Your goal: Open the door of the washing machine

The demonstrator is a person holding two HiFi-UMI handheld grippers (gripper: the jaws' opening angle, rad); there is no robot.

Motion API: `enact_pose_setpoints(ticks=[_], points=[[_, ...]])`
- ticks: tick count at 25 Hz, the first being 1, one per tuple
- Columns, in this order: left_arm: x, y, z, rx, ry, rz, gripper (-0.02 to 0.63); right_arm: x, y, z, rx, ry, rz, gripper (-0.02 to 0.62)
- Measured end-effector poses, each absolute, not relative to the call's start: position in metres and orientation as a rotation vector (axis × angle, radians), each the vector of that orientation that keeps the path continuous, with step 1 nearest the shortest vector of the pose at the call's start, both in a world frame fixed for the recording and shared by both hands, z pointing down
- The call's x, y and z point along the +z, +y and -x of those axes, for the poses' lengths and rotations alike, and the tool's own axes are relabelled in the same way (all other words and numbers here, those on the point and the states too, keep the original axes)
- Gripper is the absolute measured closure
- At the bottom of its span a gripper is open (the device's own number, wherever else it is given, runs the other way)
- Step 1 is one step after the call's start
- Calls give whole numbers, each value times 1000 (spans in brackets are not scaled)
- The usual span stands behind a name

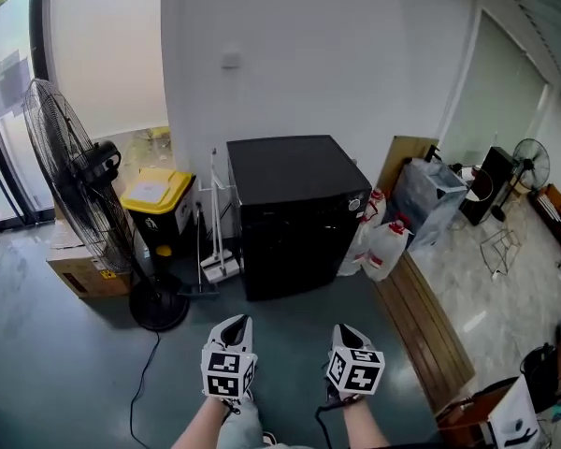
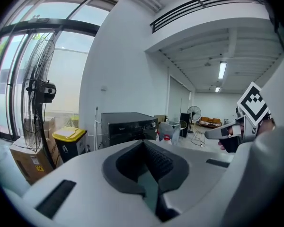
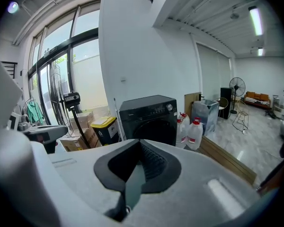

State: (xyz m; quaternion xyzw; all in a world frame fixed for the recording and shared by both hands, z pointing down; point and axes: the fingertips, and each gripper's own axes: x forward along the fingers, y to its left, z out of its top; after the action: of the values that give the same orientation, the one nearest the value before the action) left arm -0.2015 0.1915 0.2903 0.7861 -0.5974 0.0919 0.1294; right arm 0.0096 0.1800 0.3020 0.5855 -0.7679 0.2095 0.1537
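Note:
A black front-loading washing machine (image 1: 294, 204) stands against the white wall, its round door (image 1: 288, 249) closed. It also shows in the left gripper view (image 2: 128, 125) and the right gripper view (image 3: 150, 117), still some way ahead. My left gripper (image 1: 235, 324) and right gripper (image 1: 347, 331) are held side by side low in the head view, well short of the machine, both pointing toward it. The left gripper (image 2: 147, 168) has its jaws together with nothing in them. The right gripper (image 3: 137, 168) looks the same, shut and empty.
A tall pedestal fan (image 1: 75, 181), a yellow-lidded bin (image 1: 155, 195) and a cardboard box (image 1: 79, 271) stand left of the machine. A mop (image 1: 215, 241) leans beside it. White jugs (image 1: 383, 247), a clear bin (image 1: 430, 198) and a wooden step (image 1: 428, 330) lie to the right.

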Motion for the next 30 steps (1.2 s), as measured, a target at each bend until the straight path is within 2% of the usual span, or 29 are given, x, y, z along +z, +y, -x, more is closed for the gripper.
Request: enact_pose_setpoints(ticks=[7,21,30], points=[[295,131,200,312,-1679,-2337,603,309,130,-12,620,-2154,-1725,591],[272,-22,232,310,-1636,-2398,603,285,-11,25,610,-2156,-1769,591],[288,-97,242,320,-1574,-2399,603,283,-82,37,606,-2134,-1818,591]])
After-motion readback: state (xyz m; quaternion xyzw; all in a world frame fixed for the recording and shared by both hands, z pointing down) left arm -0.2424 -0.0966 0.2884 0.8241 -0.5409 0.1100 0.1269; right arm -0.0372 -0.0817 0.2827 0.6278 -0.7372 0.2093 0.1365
